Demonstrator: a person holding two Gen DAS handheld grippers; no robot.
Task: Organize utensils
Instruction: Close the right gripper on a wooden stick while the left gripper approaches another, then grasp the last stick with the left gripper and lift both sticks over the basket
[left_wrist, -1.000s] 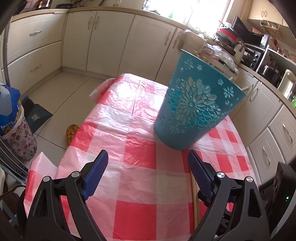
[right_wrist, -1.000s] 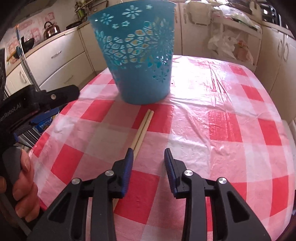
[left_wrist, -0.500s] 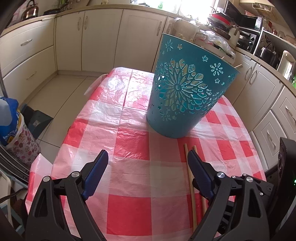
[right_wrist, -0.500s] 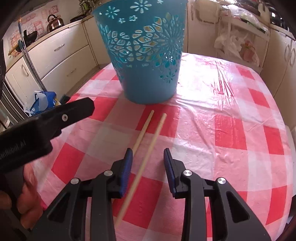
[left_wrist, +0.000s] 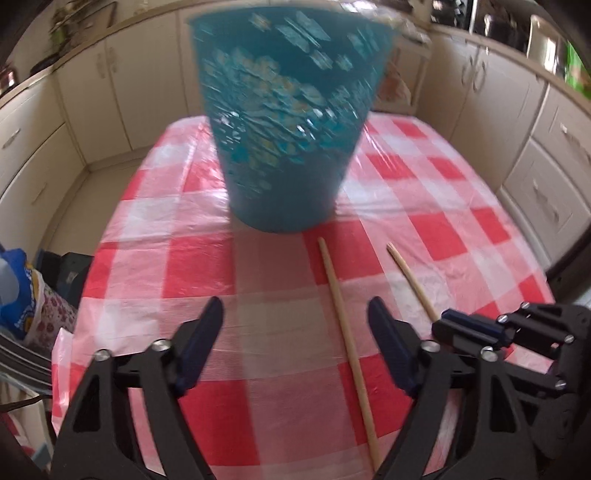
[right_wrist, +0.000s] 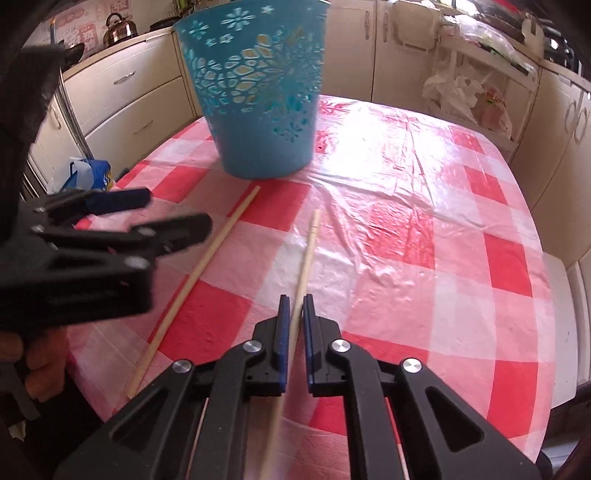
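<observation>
Kitchen setting, cream cabinets (right_wrist: 122, 92) all round; checked red-and-white tablecloth (right_wrist: 424, 229) covering the table. Teal cut-out basket (right_wrist: 255, 92) standing upright at the far middle of the cloth.

Right gripper (right_wrist: 294, 314): half a second back its jaws were standing apart over the cloth with a chopstick between them; now they are clamped together on the right-hand chopstick (right_wrist: 306, 251), gripping partway along its length, far tip pointing toward the basket. In the left wrist view that stick's far end looks slightly raised off the cloth, though I cannot be certain.

Left gripper (left_wrist: 295, 328): jaws are closing, narrower than a second ago, nothing between the pads yet. Left-hand chopstick (left_wrist: 345, 332) is lying flat on the cloth just inside its right finger, near end toward the table edge.

Reading: first stick is secured and ready for the basket; second pickup is only beginning.
</observation>
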